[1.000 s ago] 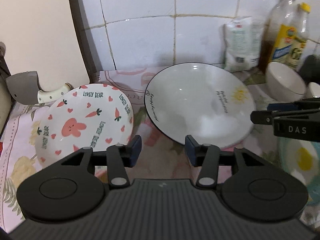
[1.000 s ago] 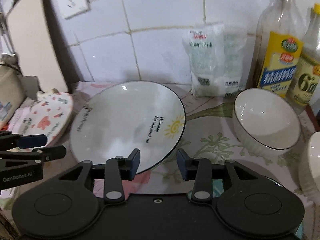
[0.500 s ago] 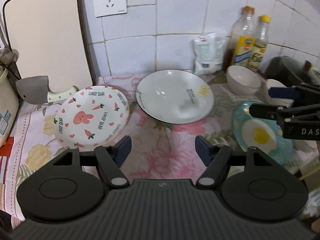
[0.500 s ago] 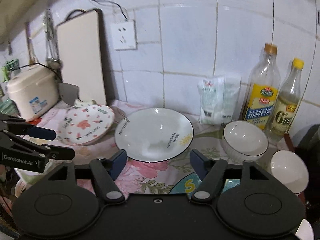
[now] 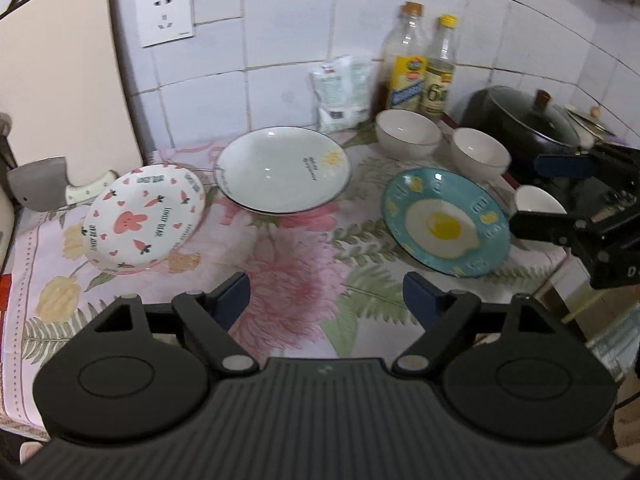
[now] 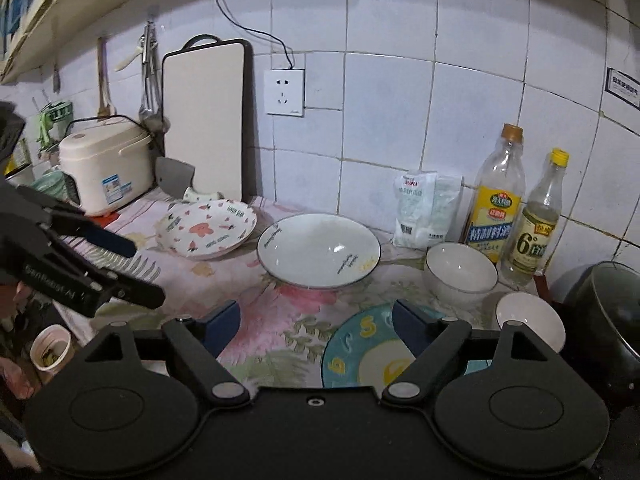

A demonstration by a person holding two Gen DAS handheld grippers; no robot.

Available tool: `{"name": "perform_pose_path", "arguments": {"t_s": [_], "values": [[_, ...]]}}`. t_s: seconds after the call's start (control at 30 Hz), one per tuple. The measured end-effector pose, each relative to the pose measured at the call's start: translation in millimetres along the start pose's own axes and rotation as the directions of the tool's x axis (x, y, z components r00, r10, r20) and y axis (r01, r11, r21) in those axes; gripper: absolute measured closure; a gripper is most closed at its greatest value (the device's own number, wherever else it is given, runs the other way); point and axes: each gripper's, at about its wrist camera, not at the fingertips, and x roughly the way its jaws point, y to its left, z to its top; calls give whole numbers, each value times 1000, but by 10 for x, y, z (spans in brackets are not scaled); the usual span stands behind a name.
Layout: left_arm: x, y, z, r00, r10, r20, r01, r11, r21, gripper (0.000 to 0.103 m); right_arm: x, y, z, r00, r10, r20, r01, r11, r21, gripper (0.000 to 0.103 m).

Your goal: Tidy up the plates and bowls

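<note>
On the floral cloth lie three plates: a rabbit-print plate (image 5: 144,218) (image 6: 206,228) tilted at the left, a white sun-print plate (image 5: 282,170) (image 6: 318,250) in the middle, and a blue fried-egg plate (image 5: 444,220) (image 6: 360,352) at the right. Behind the egg plate stand two white bowls (image 5: 408,134) (image 5: 478,152), and a third bowl (image 5: 538,204) sits by the right edge. My left gripper (image 5: 326,300) (image 6: 146,274) hovers above the cloth, jaws opening, nothing between them. My right gripper (image 6: 316,328) (image 5: 532,196) hangs over the egg plate's near side, jaws also opening and empty.
A cutting board (image 6: 204,120), a cleaver (image 5: 38,184) and a rice cooker (image 6: 106,168) are at the back left. A white bag (image 5: 342,94) and two bottles (image 5: 406,68) (image 5: 440,68) line the tiled wall. A lidded black pot (image 5: 532,124) stands at the right; a paper cup (image 6: 50,350) sits below the counter's left edge.
Both grippers have drawn back and up from the sun-print plate, and their jaws have spread wider. The egg plate, the bowls and the pot have come into view.
</note>
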Motion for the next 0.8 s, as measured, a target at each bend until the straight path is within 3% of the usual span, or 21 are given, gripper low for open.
{"name": "perform_pose_path", "arguments": {"t_s": [0.43,0.63,0.8], "values": [[-69,-560,-123,996,-76,39,72,991,112,11,-414,-119,-565,999,-42,-7,43,998,49,15],[96,-748,-189,996,-88,34,82,985,152,7,-404,-255,-838,998,-64,4,63,987,149,15],[368,-768,-204,995,-97,28,93,989,116,4,-243,-368,-1074,996,-87,11,82,966,246,15]]}}
